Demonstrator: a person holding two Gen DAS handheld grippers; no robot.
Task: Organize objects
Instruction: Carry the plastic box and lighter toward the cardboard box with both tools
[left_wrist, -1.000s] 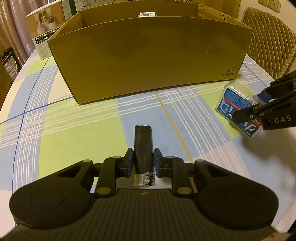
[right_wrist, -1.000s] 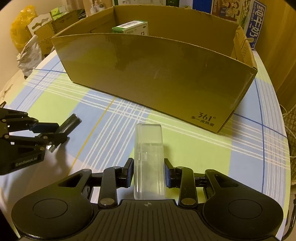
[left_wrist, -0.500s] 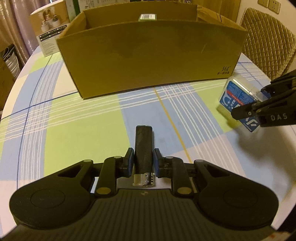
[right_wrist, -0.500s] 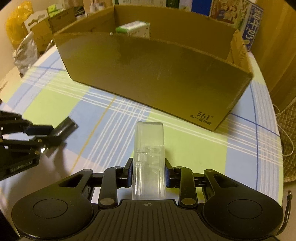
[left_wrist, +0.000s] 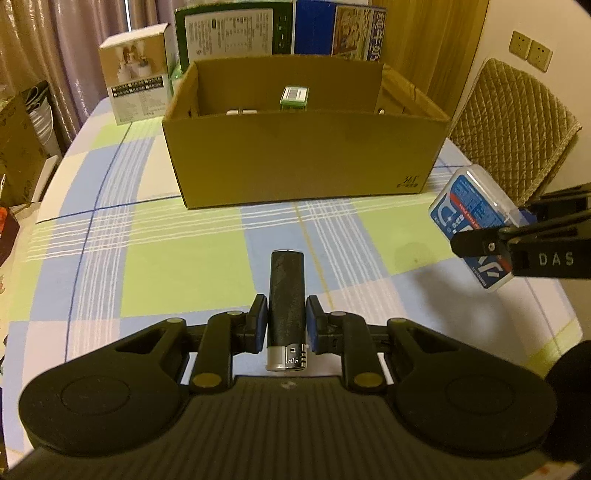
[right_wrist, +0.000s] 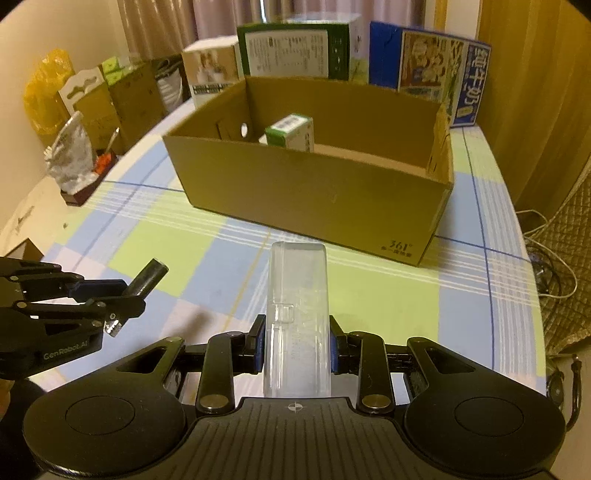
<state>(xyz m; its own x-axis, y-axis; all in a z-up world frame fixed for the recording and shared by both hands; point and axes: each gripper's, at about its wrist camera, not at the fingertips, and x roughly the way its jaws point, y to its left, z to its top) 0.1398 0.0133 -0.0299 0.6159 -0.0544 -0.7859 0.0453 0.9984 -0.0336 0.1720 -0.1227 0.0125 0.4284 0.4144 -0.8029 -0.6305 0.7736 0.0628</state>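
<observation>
Both grippers now sit higher and further back from the open brown cardboard box (left_wrist: 306, 162) than a second ago, so its inside shows in the upper middle of both views, with a small green-and-white carton (right_wrist: 290, 133) already there. The left gripper (left_wrist: 284, 325) is clamped on a black cylindrical lighter with a silver head (left_wrist: 286, 295), and the right gripper (right_wrist: 295, 349) pinches a clear plastic case with a blue label (right_wrist: 297, 325), both above the checked tabletop (left_wrist: 177, 266). To do this well, carry each over the near wall before loosening, one after the other, and lower toward the bare floor right of the carton.

table (left_wrist: 184, 258): blue-green checked cloth | on it: open cardboard box (left_wrist: 303, 158); white carton (left_wrist: 138, 79); possibly milk cartons (right_wrist: 428, 62) behind
</observation>
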